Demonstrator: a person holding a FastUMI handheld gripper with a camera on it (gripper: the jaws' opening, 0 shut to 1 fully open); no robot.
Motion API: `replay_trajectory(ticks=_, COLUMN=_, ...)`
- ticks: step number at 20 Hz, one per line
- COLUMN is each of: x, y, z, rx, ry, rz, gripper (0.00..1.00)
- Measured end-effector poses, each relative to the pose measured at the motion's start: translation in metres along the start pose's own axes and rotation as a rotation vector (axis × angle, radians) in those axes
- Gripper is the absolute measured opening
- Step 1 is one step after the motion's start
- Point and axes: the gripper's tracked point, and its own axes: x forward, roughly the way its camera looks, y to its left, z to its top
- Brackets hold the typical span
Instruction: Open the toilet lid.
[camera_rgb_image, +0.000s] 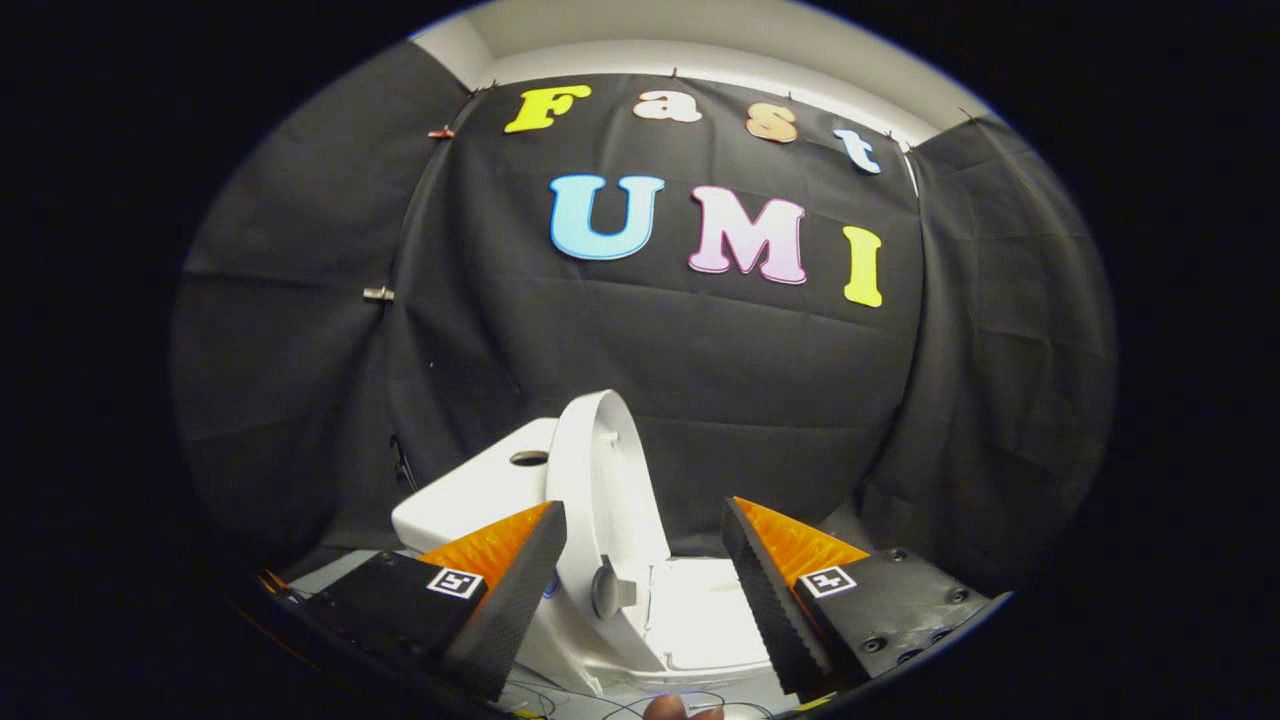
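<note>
Toilet lid (600, 490) raised, standing near upright, leaning back toward the white tank (480, 490). Tank top has a round button (528, 458). Seat (705, 610) lies flat below, just ahead of the fingers. Tool (645, 545) spread wide, fingers well apart, nothing held; lid's lower part shows in the gap between them, nearer the left finger, no contact visible. Small grey bumper (610, 588) on lid's underside. Thin cables (640, 705) on the floor beneath.

The claw (640, 570) has two wedge-shaped fingers (770, 600) with ribbed inner faces, each on a black block bearing a square marker tag (455, 582) and screws (875, 643).
</note>
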Motion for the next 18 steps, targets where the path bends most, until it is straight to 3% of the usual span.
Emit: replay_trajectory(ticks=18, x=-0.060, y=-0.084, z=0.140, rx=0.075, ry=-0.087, rz=0.013, gripper=0.99)
